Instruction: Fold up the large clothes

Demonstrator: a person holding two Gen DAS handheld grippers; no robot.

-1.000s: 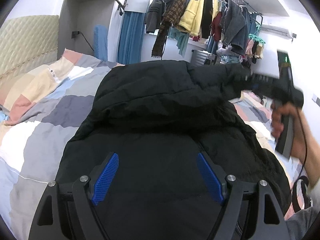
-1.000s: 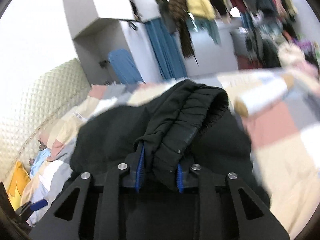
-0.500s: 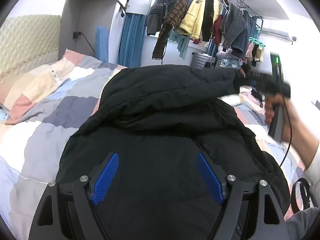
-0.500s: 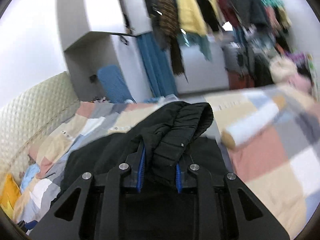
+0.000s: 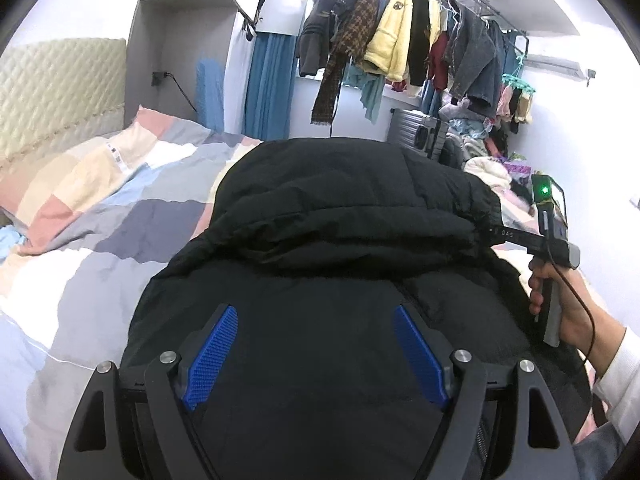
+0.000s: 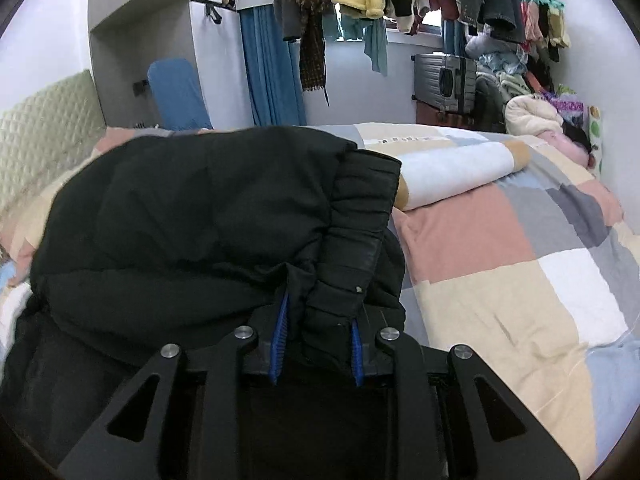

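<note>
A large black padded jacket [image 5: 320, 280] lies on the patchwork bed [image 5: 100, 208]. My left gripper [image 5: 316, 344] hovers open and empty over its body, blue pads wide apart. My right gripper [image 6: 318, 332] is shut on the elastic cuff [image 6: 352, 248] of the jacket's sleeve [image 6: 200, 208] and holds the sleeve laid across the jacket's upper part. In the left wrist view the right gripper [image 5: 496, 232] shows at the right, held by a hand, its fingers hidden in the cuff.
A quilted headboard [image 5: 52, 84] stands at the left. A rail of hanging clothes [image 5: 400, 40] runs along the far wall above a grey suitcase [image 6: 444, 80]. A rolled blanket [image 6: 452, 172] and a heap of clothes [image 6: 536, 116] lie on the bed's right side.
My right gripper has carried the sleeve leftward across the jacket and lowered it; the sleeve now lies folded over the chest. My left gripper has stayed in place, open.
</note>
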